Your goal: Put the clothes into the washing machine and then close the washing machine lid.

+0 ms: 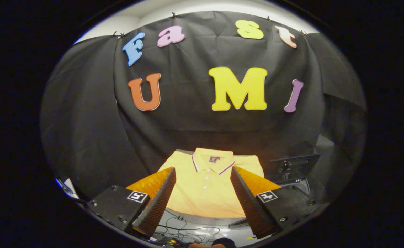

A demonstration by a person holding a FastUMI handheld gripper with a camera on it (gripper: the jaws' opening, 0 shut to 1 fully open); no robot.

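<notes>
We see our gripper [203, 193] with its fingers spread wide apart, holding nothing. Between and just beyond them a folded yellow polo shirt [205, 186] lies flat, collar away from us. To its right sits a dark machine part [293, 167].

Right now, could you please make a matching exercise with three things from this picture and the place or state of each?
Things:
1. polo shirt
2. gripper
3. cables

Places or states:
A. open, holding nothing
B. tangled on the pale surface below the fingers
C. lying flat, seen between and beyond the fingers

Pairs: 1-C, 2-A, 3-B
</notes>
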